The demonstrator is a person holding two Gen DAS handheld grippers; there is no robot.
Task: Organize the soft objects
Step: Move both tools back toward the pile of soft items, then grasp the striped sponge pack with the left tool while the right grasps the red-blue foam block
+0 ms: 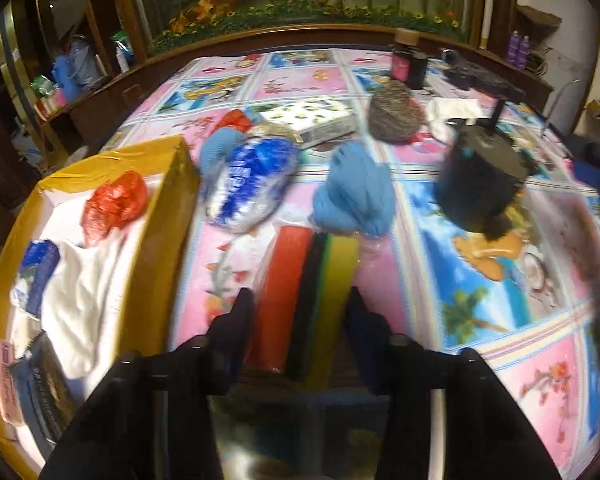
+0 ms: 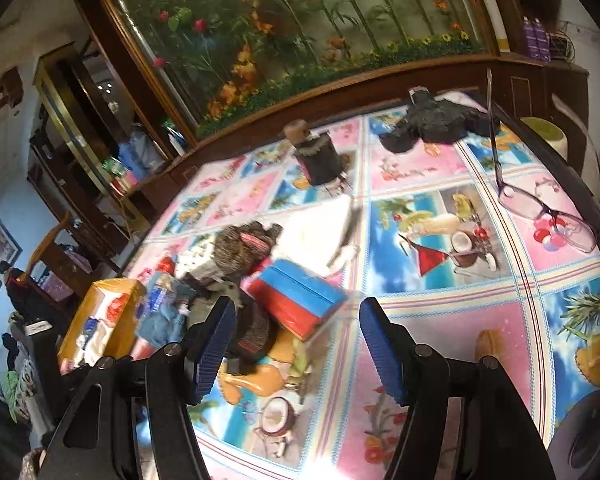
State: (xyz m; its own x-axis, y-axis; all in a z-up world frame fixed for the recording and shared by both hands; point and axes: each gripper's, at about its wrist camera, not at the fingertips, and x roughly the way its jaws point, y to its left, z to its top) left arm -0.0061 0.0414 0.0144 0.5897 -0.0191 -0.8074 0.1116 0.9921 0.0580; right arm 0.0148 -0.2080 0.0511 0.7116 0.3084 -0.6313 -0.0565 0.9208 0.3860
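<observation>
In the left wrist view my left gripper (image 1: 298, 308) is shut on a wrapped sponge pack (image 1: 300, 280) with red, dark green and yellow layers; a finger presses on each side. The pack sits low over the patterned tablecloth, just right of a yellow cardboard box (image 1: 168, 216). In the box lie a red plastic bag (image 1: 116, 200), a white cloth (image 1: 84, 292) and a blue packet (image 1: 40, 268). In the right wrist view my right gripper (image 2: 298, 340) stands open above the cloth with nothing between its fingers. A red and blue block (image 2: 296, 300) lies just ahead of it, and a dark knitted piece (image 2: 256, 332) is beside its left finger.
On the table lie a blue knitted bundle (image 1: 356, 188), a blue-and-white plastic packet (image 1: 252, 184), a printed tissue pack (image 1: 312, 120), a grey-brown woolly ball (image 1: 396, 116) and a dark cylinder (image 1: 480, 176). Spectacles (image 2: 548, 208), a black cloth (image 2: 432, 120) and a white cloth (image 2: 320, 236) lie farther right.
</observation>
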